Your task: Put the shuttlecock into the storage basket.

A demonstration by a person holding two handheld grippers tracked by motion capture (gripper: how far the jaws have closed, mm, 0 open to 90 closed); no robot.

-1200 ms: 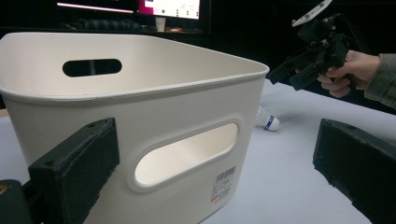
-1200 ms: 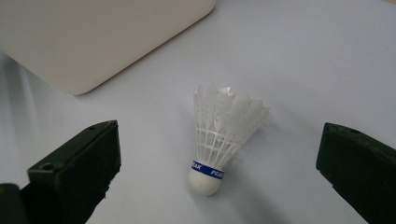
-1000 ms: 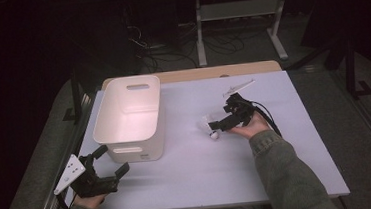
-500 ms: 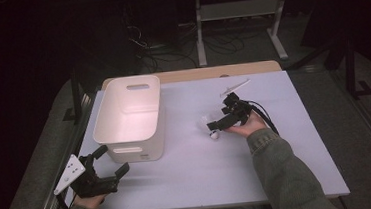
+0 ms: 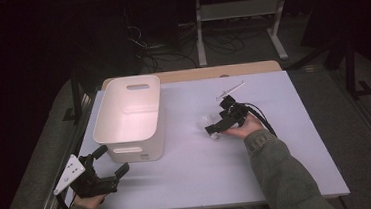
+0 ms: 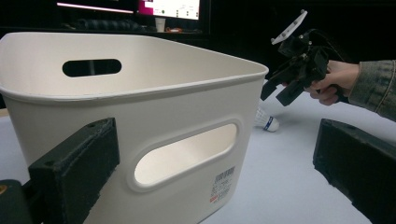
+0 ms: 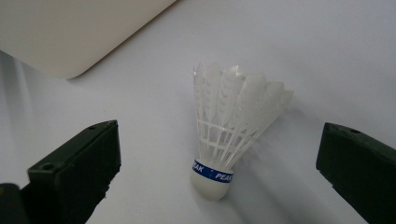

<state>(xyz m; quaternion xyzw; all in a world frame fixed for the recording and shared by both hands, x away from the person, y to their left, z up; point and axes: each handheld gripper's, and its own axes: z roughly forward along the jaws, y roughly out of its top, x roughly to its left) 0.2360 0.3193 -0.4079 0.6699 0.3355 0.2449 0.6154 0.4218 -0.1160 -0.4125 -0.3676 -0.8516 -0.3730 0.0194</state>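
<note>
White shuttlecock [image 7: 229, 135] on bare table [image 5: 190, 184] between wide-spread right tool [image 7: 219, 172] jaws (bin [image 5: 129, 114] edge near).

"PEAK" on the shuttlecock's [image 7: 233, 135] blue band; unreadable barcode sticker [image 6: 223, 184] on the bin [image 6: 140, 116].

High view: fixed above the person's edge of the table [image 5: 190, 184], facing forward and down, far enough to take in the whole top. Left gripper view: low at the near left corner, close against the white bin [image 6: 140, 116], looking across at the right gripper [image 6: 299, 70]. Right gripper view: tilted down, very near the shuttlecock [image 7: 229, 135] — a thing all three views share — with a bin corner.
</note>
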